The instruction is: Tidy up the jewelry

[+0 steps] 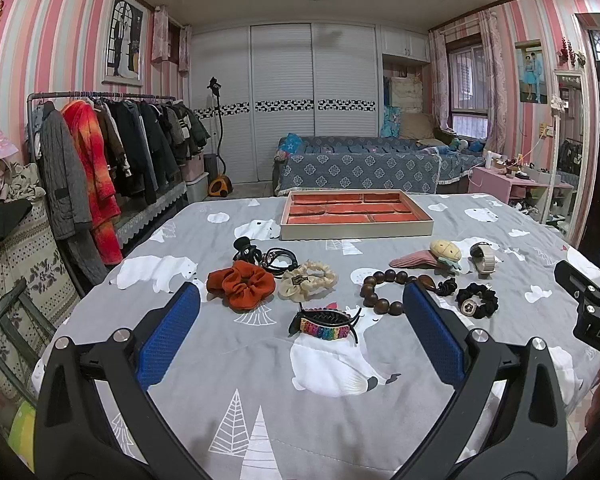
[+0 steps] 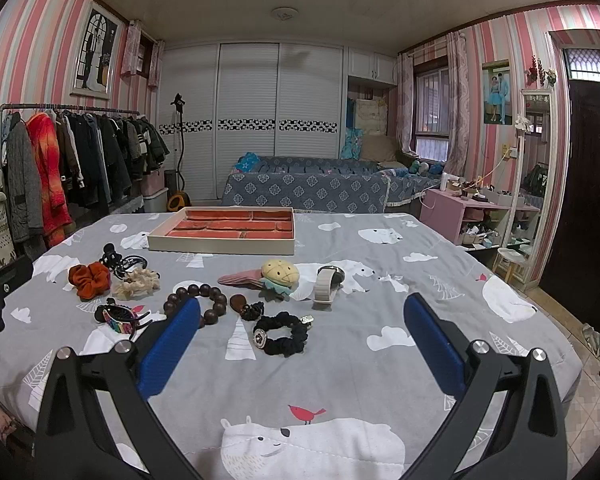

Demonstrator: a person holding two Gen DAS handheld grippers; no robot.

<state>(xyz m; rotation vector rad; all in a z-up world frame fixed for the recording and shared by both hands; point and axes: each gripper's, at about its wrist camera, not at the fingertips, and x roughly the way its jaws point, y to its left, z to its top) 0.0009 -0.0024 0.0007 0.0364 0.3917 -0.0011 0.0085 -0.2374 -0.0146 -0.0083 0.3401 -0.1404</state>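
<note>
Both my grippers — left (image 1: 300,320), right (image 2: 300,330) — gape wide and empty over the bed; the soft, light scrunchie (image 2: 286,334) lies before the right — I'd pinch its gathered band.

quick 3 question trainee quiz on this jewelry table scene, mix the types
1. True or false: the tray already holds jewelry.
2. Which lies nearest the left gripper? A rainbow hair claw B watch C black claw clip
3. Fill in: both grippers, the right gripper too, are ____.

Key: 1 false; 2 A; 3 open
</note>
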